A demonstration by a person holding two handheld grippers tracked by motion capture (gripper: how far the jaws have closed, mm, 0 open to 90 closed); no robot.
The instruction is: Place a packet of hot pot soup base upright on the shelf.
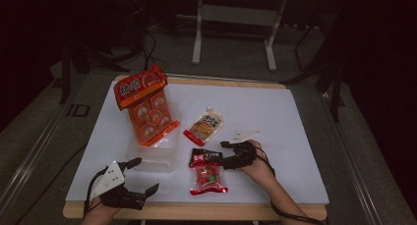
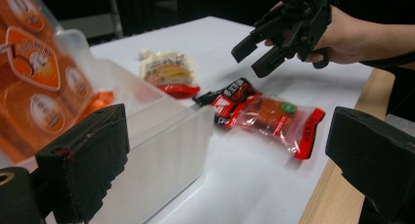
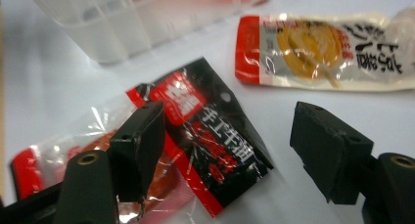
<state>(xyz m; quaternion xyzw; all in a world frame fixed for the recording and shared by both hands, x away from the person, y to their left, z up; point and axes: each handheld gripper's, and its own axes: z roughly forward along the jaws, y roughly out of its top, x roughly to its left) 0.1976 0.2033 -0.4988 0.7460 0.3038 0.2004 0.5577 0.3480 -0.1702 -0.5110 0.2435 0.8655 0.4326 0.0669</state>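
1. The right gripper (image 1: 227, 153) is hovering right over the black end of the red-and-black snack packet (image 1: 207, 171), which is lying flat on the white table sheet (image 1: 275, 117) just beside the clear plastic bin (image 1: 156, 156), on the side away from the left gripper.

2. In the right gripper view, its jaws are standing well apart with nothing clamped: one fingertip (image 3: 139, 145) is sitting over the packet's clear red part (image 3: 58, 150), the other fingertip (image 3: 329, 150) is over bare sheet past the packet's black corner. No squeeze on the film yet, by my read.

3. The left gripper (image 1: 142, 178) is waiting near the bin's front corner, jaws wide and holding nothing; the bin wall (image 2: 161, 155) is showing between them in the left gripper view.

4. The big orange snack bag (image 1: 145, 107) is already standing in the bin, leaning out the far end. The yellow-and-red sauce pouch (image 1: 204, 126) is lying beyond the packet, also beside the bin.

5. To do this pick well, I'd say: straddle the black header edge, come low enough that one pad is sliding under the film, and pinch the seam rather than the puffed middle.

6. That film is looking slick and crinkly, so a shallow bite is likely to slip. Lifting should wait until the packet is visibly pinched.
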